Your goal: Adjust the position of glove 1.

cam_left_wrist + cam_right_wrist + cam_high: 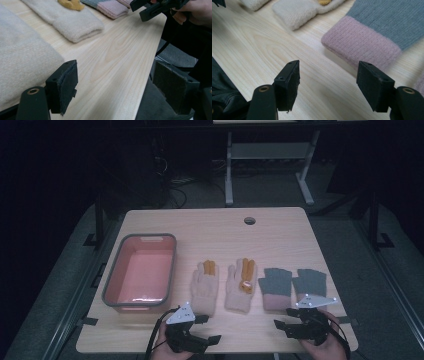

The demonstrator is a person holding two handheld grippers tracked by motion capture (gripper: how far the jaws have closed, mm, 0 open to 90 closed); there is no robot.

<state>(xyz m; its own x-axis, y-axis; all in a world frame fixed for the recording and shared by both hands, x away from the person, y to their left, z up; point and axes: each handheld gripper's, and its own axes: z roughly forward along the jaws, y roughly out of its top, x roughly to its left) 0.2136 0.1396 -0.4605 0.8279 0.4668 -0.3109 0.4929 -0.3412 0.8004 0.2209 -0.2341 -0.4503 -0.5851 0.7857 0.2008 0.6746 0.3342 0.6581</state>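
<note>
Looking down from the high view, we are seeing four gloves laid in a row on the desk (280, 227): two cream gloves with orange fingers (205, 287) (241, 285) in the middle, two grey gloves with pink cuffs (276, 287) (310, 282) to the right, and a pink bin with a grey rim (141, 272) at the left. We are holding the left gripper (204, 329) just below the first cream glove's cuff and the right gripper (282, 326) below the grey pair, both released and empty. Moving to the left gripper view, we are looking along spread jaws with bare wood between them, the near cream glove (22, 67) lying just beside the left jaw. In the right gripper view, the jaws are standing wide over the desk, and the pink cuff (359, 45) is lying just ahead, apart from the pads. Judging from this, we are about to pick up a glove, probably for the bin. To do it well, we are wanting to come in low, straddle the cuff edge squarely, and pinch both knit layers before lifting, so the soft fabric is not slipping out.
</note>
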